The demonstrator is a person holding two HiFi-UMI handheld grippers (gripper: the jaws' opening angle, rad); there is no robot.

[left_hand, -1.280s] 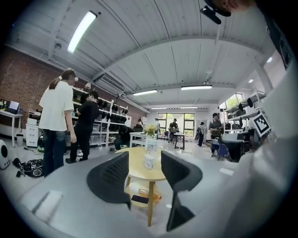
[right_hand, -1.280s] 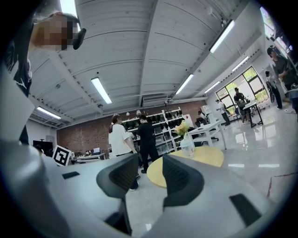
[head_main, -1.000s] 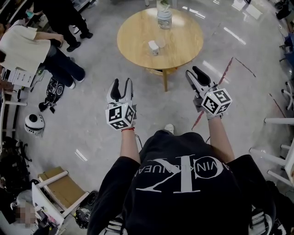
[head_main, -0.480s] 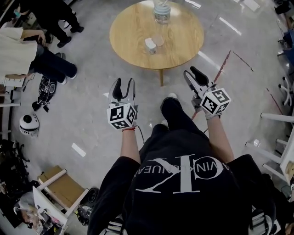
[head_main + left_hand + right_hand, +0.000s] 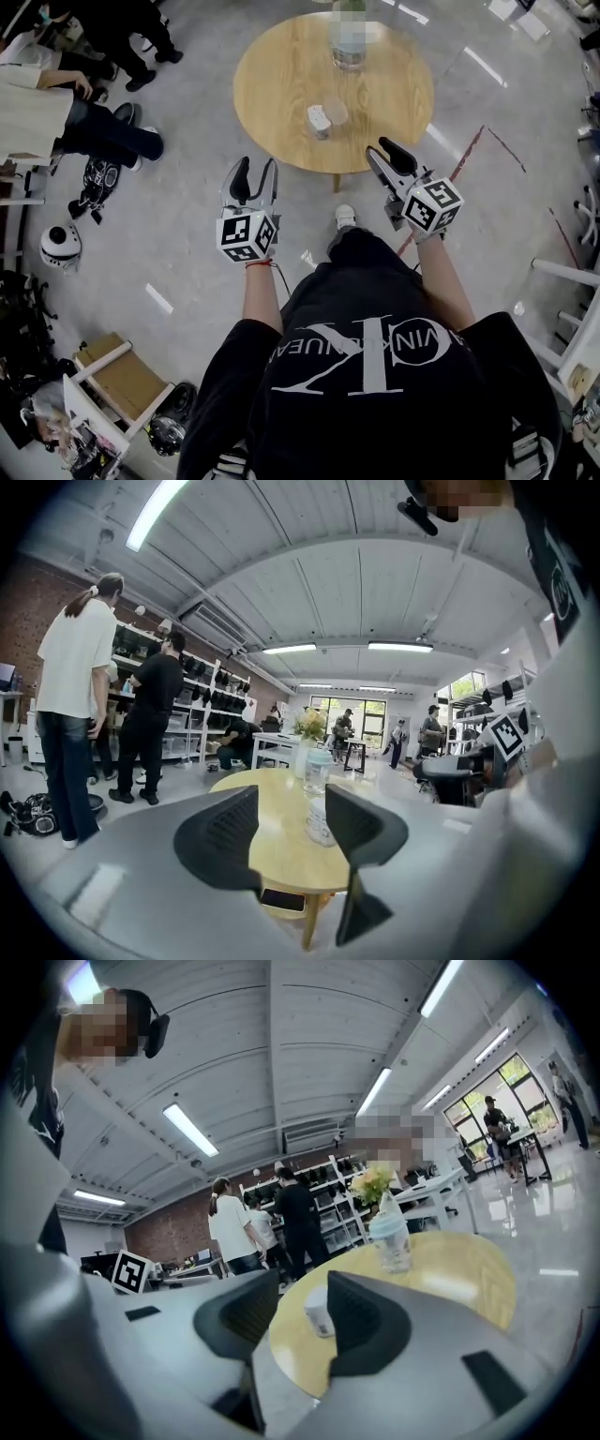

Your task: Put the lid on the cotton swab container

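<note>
- Cotton swab container (image 5: 319, 121): small, white, upright on the round wooden worktop (image 5: 281, 84), upper centre of the head view.
- Small clear object (image 5: 337, 112) sits just right of it.
- Left gripper (image 5: 254, 172): lower in frame, short of the worktop's edge, jaws partway apart, empty.
- Right gripper (image 5: 385, 150): at the worktop's lower edge in frame, jaws apart, empty.

Bright ceiling strips (image 5: 150, 517), floor glare, fisheye edges.
</note>
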